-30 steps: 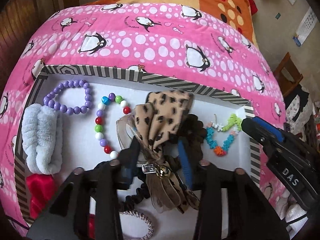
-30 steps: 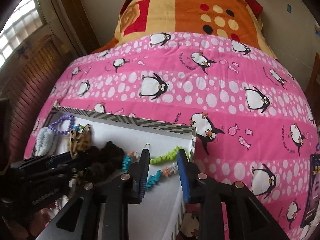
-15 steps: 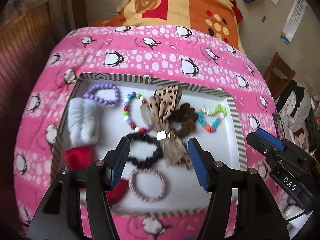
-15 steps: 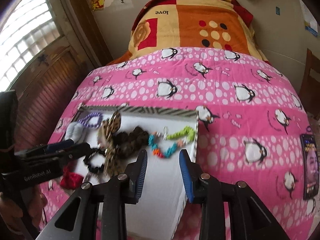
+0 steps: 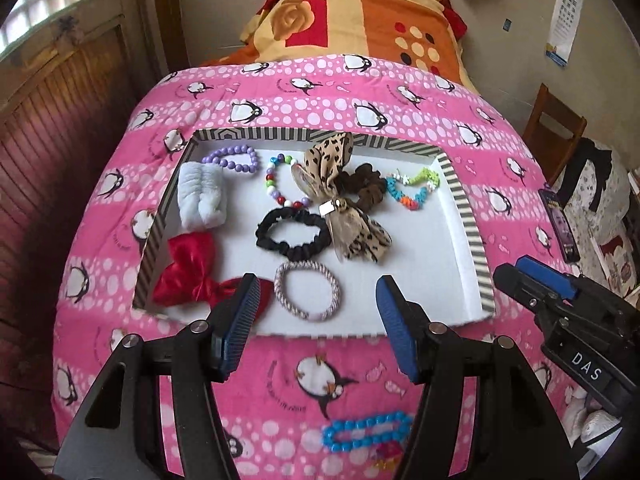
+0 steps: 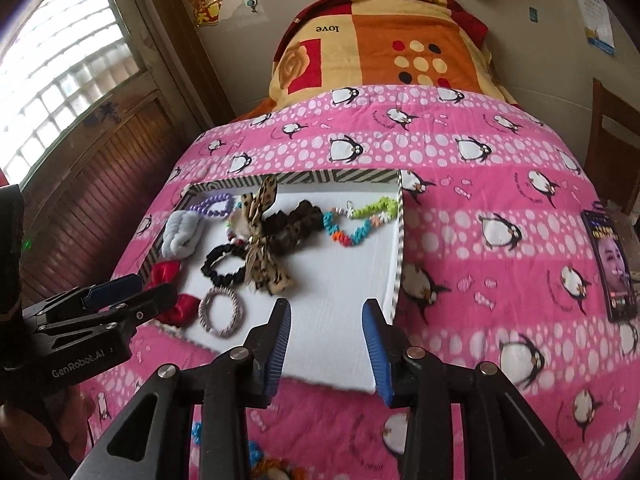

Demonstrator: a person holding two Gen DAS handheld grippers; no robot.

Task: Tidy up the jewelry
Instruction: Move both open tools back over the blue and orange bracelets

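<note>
A white tray with a striped rim (image 5: 464,208) (image 6: 400,240) lies on the pink penguin blanket. In it are a leopard bow (image 5: 344,208) (image 6: 262,252), a black scrunchie (image 5: 294,232), a brown scrunchie (image 5: 366,188), a pink-grey hair tie (image 5: 308,290), a red bow (image 5: 188,272), a grey scrunchie (image 5: 202,194), a purple bead bracelet (image 5: 236,158), a multicolour bead bracelet (image 5: 280,184) and a green-blue-orange bracelet (image 5: 414,188). A blue bead bracelet (image 5: 366,432) lies on the blanket in front of the tray. My left gripper (image 5: 314,320) is open and empty above the tray's near edge. My right gripper (image 6: 326,340) is open and empty over the tray's near right part.
A phone (image 6: 610,264) lies on the blanket right of the tray. An orange patterned blanket (image 5: 360,24) covers the far bed. A wooden chair (image 5: 556,128) stands at the right, wooden wall panels (image 5: 60,120) at the left. A small orange item (image 6: 276,470) lies near the blue bracelet.
My left gripper let go of the leopard bow, opened and pulled back and up from the tray. My right gripper also drew back. The bow now lies across the scrunchies.
</note>
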